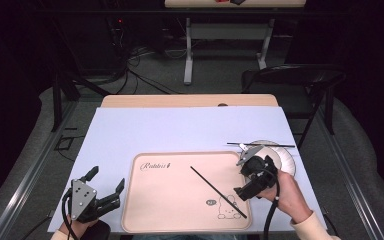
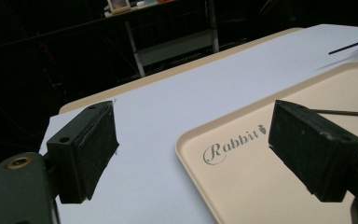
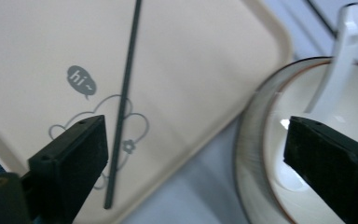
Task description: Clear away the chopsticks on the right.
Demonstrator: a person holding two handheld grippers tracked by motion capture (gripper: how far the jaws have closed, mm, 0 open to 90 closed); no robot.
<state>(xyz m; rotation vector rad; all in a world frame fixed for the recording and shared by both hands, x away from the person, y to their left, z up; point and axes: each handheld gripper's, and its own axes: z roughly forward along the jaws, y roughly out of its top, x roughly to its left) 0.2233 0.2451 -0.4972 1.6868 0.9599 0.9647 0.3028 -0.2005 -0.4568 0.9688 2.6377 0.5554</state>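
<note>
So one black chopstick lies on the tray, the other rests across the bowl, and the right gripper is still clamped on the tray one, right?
Not quite. The right gripper is open, its jaws apart with nothing between them; the right gripper view shows this. One chopstick does lie free on the tray, and the other chopstick rests across the bowl.

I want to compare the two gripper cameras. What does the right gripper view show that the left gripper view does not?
Right gripper view: a white ceramic spoon lying in the white round bowl, and the tray's grey "hi" rabbit drawing. Left gripper view: the grey "Rabbit" lettering and a tan wooden table edge. Both: the beige plastic tray, a thin black chopstick on it, the pale blue mat.
</note>
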